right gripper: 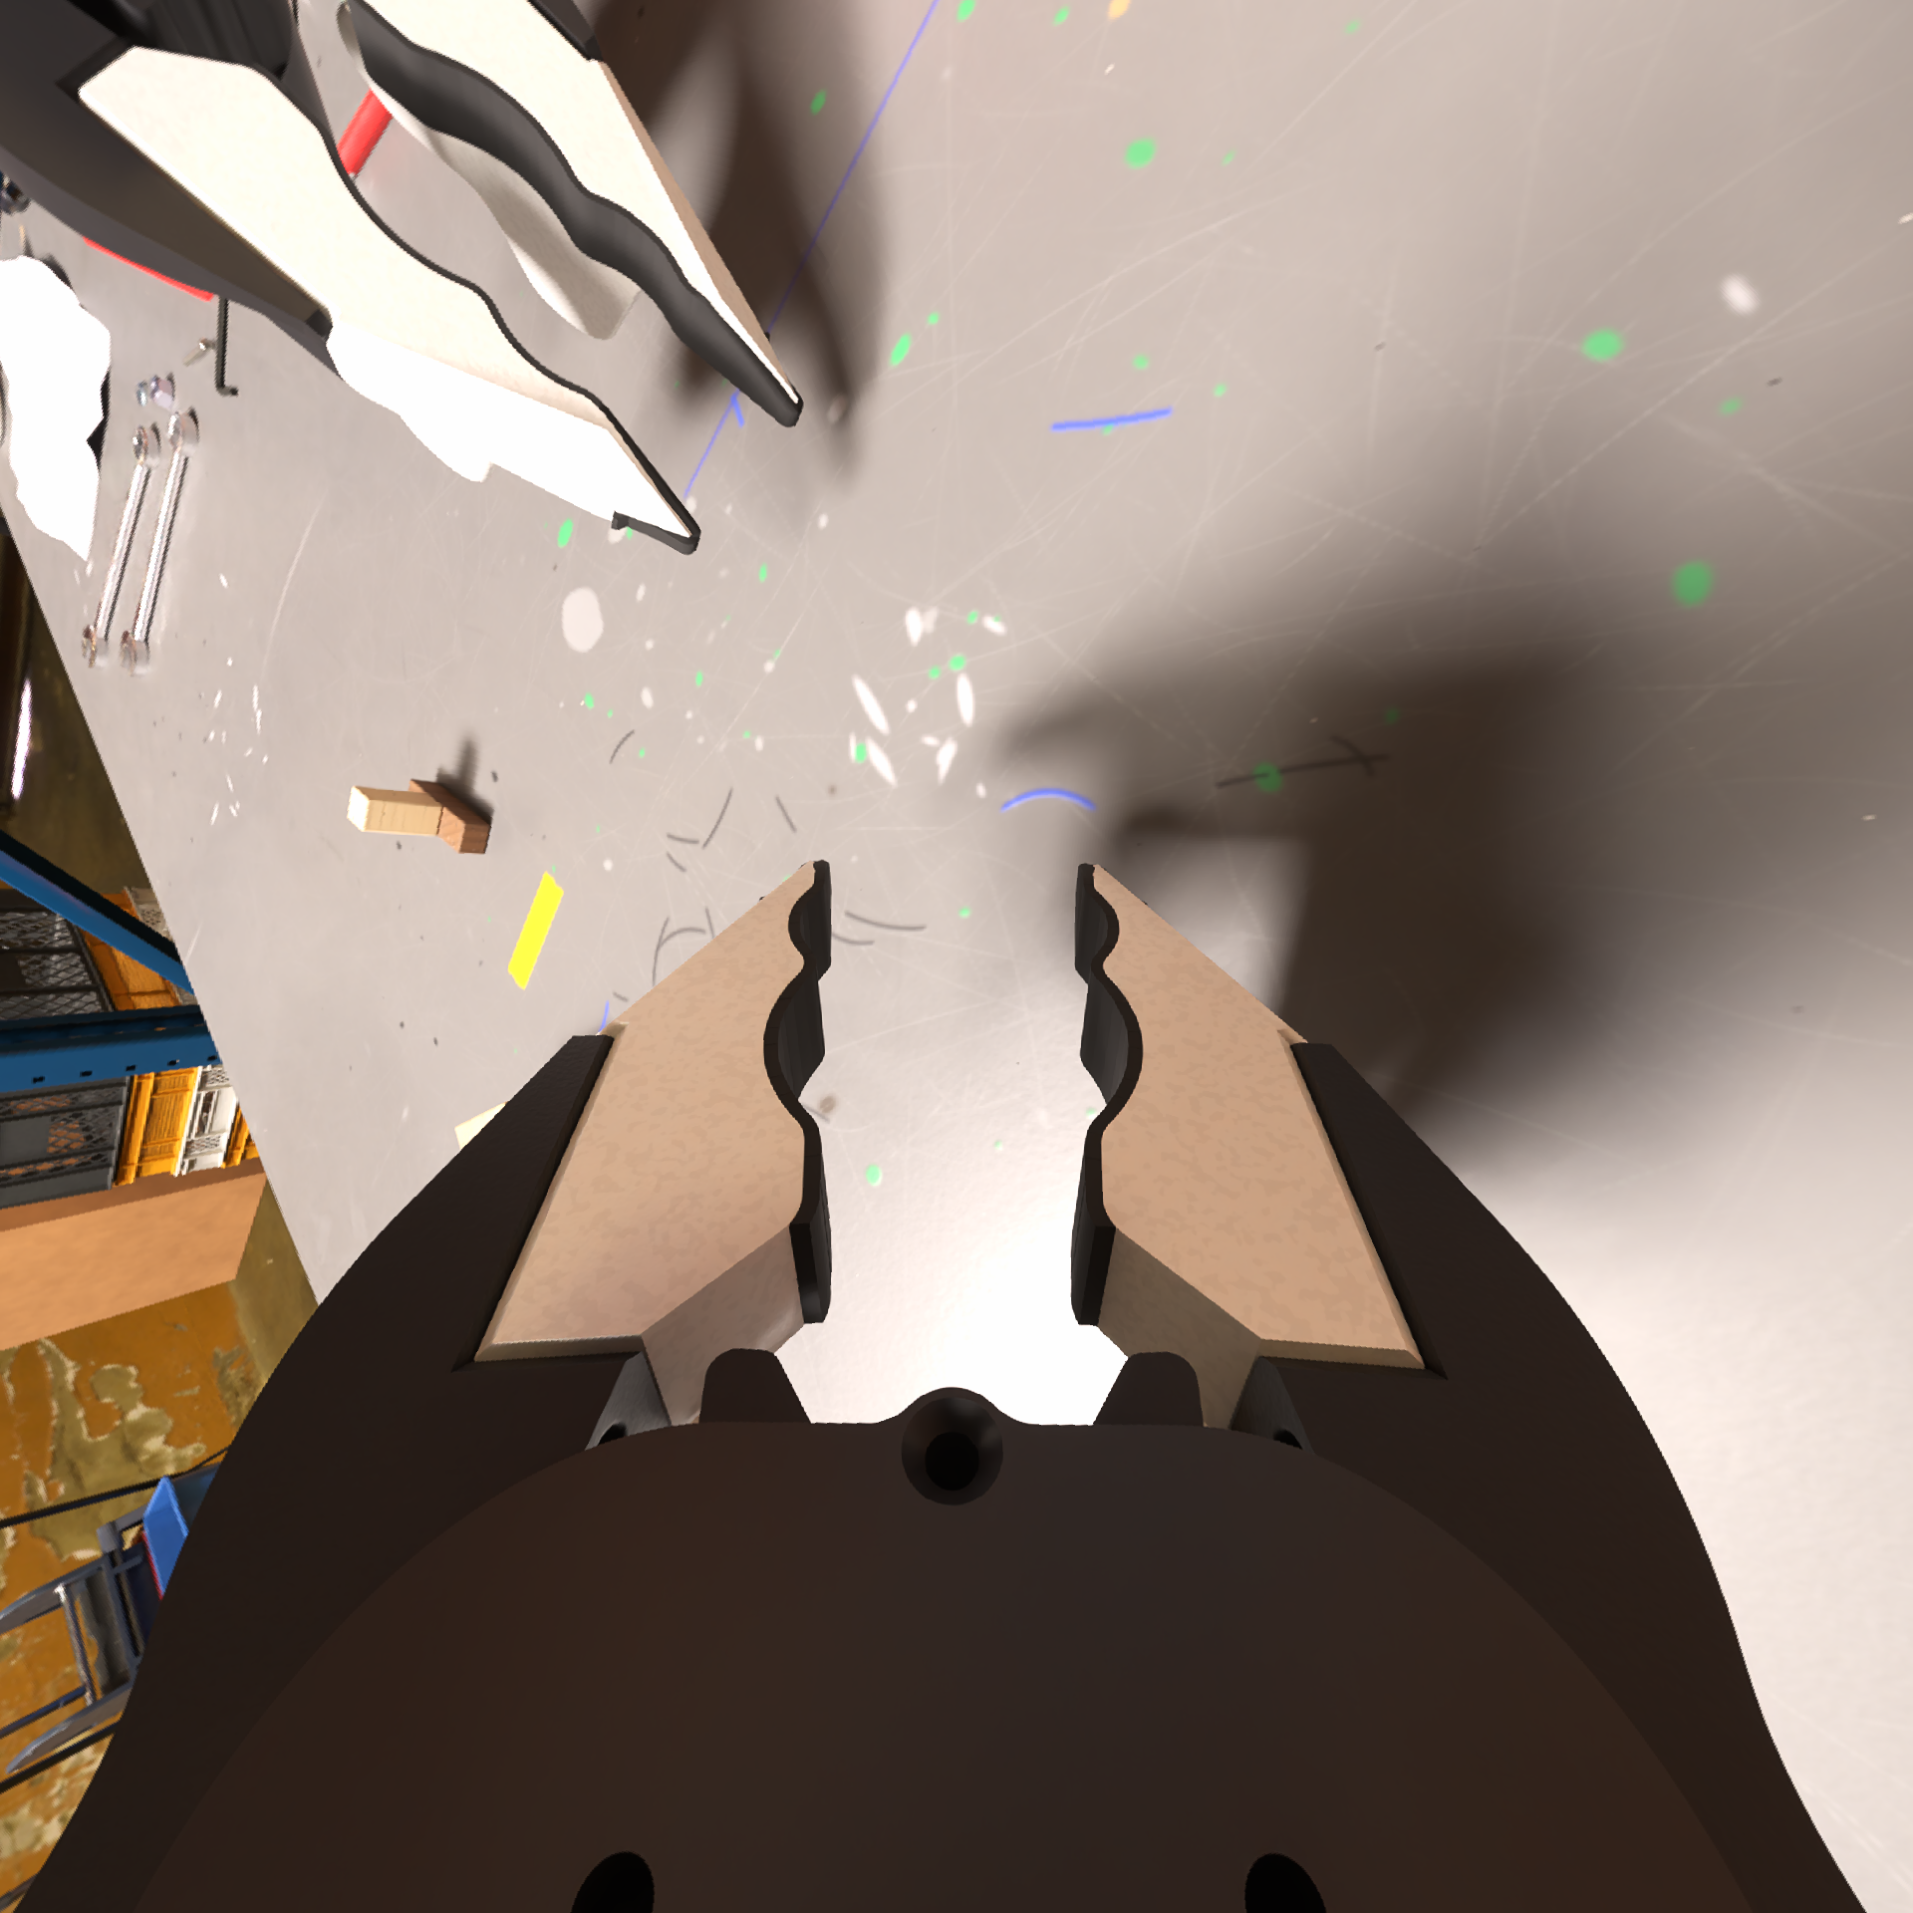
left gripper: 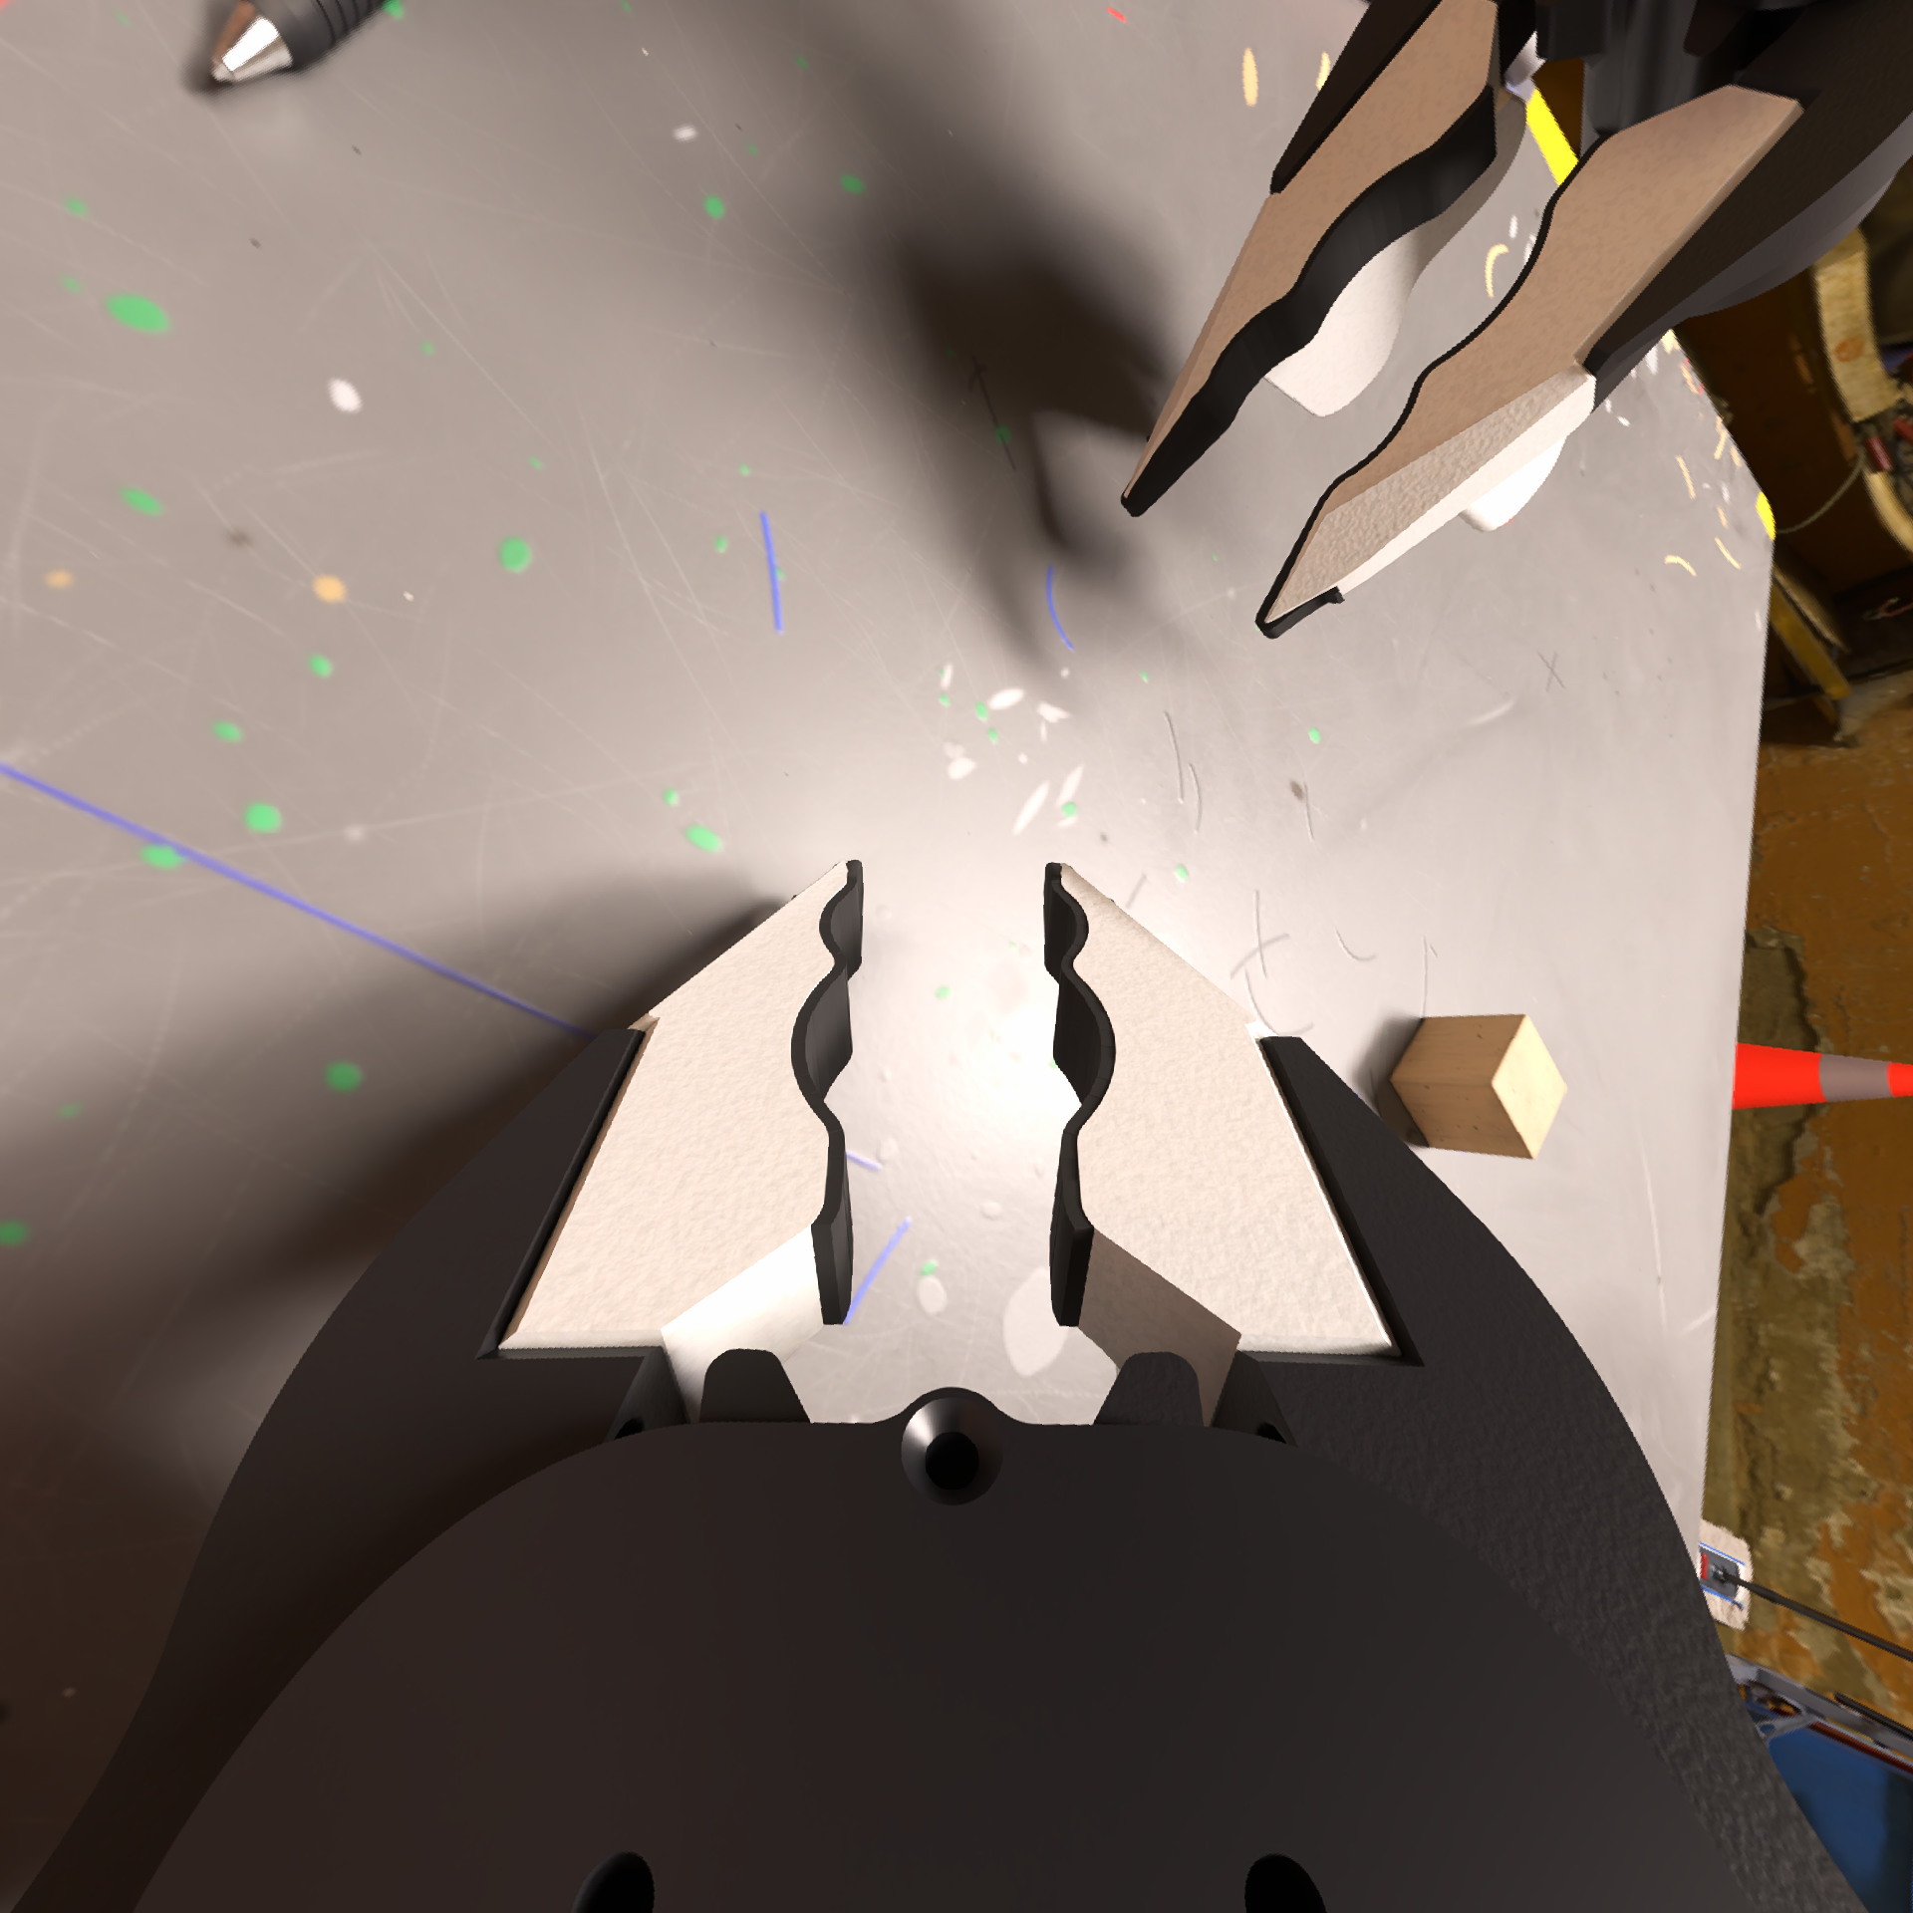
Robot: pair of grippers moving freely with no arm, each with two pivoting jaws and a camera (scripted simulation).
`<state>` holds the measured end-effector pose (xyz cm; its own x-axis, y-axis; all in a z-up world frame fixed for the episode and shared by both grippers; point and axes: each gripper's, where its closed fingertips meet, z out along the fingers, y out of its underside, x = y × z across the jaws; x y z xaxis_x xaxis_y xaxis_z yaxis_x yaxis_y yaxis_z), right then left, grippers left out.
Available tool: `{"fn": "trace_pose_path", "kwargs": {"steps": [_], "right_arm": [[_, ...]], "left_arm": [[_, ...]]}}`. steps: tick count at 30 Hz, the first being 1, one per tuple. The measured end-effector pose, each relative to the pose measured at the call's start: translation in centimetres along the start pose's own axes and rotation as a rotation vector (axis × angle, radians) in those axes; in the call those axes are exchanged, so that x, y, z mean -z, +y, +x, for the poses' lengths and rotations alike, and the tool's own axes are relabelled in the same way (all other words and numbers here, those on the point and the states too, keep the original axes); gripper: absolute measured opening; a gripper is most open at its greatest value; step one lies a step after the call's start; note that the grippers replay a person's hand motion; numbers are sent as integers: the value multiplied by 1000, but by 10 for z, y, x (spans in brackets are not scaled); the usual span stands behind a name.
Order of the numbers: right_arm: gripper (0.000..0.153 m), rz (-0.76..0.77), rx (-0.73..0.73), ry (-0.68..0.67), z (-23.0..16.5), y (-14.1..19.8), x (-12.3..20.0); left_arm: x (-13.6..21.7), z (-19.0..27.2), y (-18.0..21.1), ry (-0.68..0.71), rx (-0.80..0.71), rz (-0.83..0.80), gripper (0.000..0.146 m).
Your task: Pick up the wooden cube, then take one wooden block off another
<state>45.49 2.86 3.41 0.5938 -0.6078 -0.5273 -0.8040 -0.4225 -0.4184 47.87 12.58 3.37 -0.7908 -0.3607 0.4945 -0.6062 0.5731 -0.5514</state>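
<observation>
Both the left gripper (left gripper: pixel 952 880) and right gripper (right gripper: pixel 952 880) hover empty with fingers apart over the table (left gripper: pixel 518 414), the cube (left gripper: pixel 1475 1085) lying right of the left one and two stacked blocks (right gripper: pixel 419 815) left of the right one.

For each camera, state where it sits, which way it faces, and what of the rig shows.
Left wrist view: on the left gripper, looking down onto the grey table; wooden cube at right, right gripper beyond.
Right wrist view: on the right gripper, facing the same table; crossed wooden blocks at left, left gripper ahead.
Shared: table and both open, empty grippers.
</observation>
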Motion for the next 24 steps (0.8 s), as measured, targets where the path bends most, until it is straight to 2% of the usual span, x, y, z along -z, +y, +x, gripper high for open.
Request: {"fn": "trace_pose_path", "kwargs": {"steps": [10,21,24], "right_arm": [[46,27,-14,4,10,-6,3],[47,5,-2,13,-6,5,-2],[47,-9,3,17,-12,10,-5]], "left_arm": [[-4,-7,-10,-31,-7,31,35],[0,5,4,-2,9,56,35],[2,10,11,2,10,58,43]]}}
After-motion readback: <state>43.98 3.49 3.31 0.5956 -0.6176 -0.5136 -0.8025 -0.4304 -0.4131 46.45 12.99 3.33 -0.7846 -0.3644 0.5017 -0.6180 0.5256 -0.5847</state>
